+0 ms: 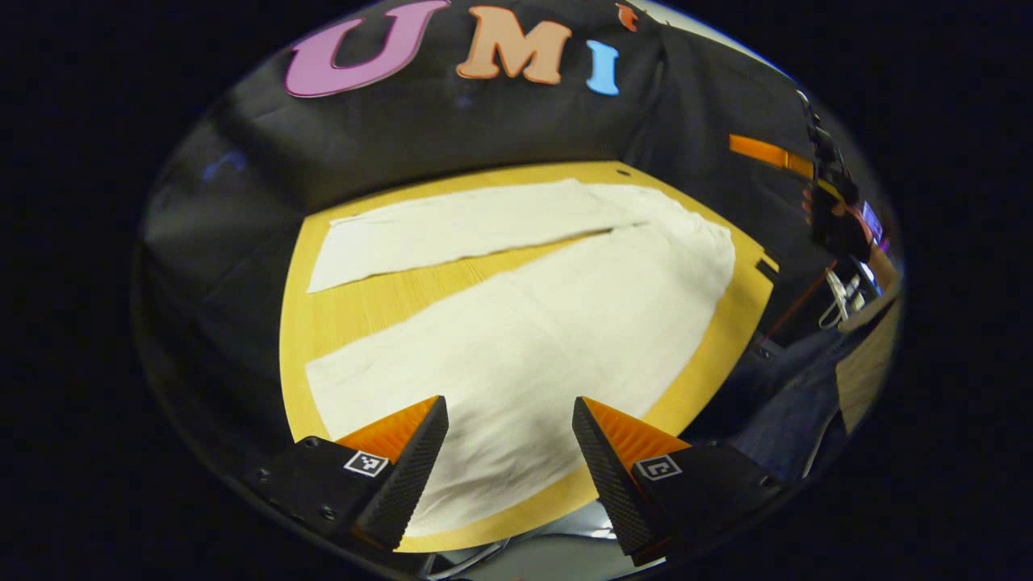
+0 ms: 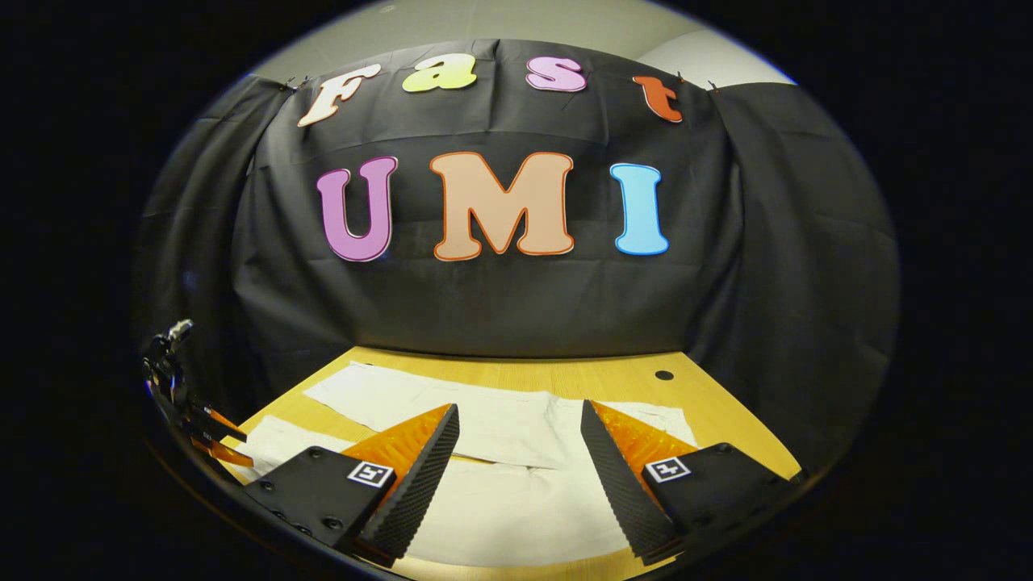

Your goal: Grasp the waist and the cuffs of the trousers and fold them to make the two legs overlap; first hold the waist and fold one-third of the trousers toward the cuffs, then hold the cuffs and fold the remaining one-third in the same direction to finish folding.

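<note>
One black cloth wall (image 2: 516, 307) hangs in folds behind and around a yellow-tan wooden table (image 1: 379, 303), which has a small dark round hole (image 2: 664, 375) near its far right corner as the right gripper view shows it. A pale ceiling (image 2: 516, 20) shows above the cloth in that view.

Spread flat across most of the table lies a pair of cream-white cloth trousers (image 1: 565, 315). In the left gripper view the two legs run apart toward the left in a V, with bare wood between them, and join at the broad waist end on the right. The near leg reaches to the table's front edge.

The left tool (image 1: 510, 440) hangs above the near leg with its two fingers spread wide and nothing between them; whether the tips touch the cloth cannot be told. The right tool (image 2: 519, 444) is likewise released, fingers wide apart and empty, hovering over the trousers near the table's front edge.

At the far right of the left gripper view a hand (image 1: 839, 222) holds the other tool, off the table's edge. At the far left of the right gripper view the other tool shows small and dim beside the table.
</note>
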### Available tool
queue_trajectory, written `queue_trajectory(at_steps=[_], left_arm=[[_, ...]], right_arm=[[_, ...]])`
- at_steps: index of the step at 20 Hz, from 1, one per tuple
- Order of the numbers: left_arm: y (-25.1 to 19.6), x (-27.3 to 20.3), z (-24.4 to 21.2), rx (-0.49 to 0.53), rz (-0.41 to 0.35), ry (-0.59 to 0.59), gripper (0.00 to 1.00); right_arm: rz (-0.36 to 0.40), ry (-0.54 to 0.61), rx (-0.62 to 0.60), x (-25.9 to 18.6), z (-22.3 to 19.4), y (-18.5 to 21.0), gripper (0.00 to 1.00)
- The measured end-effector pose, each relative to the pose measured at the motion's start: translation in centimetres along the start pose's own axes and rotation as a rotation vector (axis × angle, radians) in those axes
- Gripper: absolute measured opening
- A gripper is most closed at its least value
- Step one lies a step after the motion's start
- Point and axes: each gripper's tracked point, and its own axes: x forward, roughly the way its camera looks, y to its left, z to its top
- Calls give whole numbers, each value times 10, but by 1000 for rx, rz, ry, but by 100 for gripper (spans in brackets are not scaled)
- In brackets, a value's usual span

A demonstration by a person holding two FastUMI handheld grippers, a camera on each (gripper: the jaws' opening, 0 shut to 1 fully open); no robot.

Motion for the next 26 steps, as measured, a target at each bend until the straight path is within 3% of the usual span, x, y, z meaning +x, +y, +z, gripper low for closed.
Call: queue_trajectory(at_steps=[8, 15, 21, 26], left_arm=[[2, -12, -45, 236, -161, 309, 93], [13, -24, -68, 439, -185, 487, 85], [19, -15, -71, 526, -188, 551, 81], [24, -15, -66, 573, -179, 588, 74]], right_arm=[[9, 33, 7, 0, -15, 10, 95], [0, 66, -10, -1, -28, 0, 97], [-23, 81, 3, 1, -34, -17, 97], [0, 92, -20, 14, -36, -21, 95]])
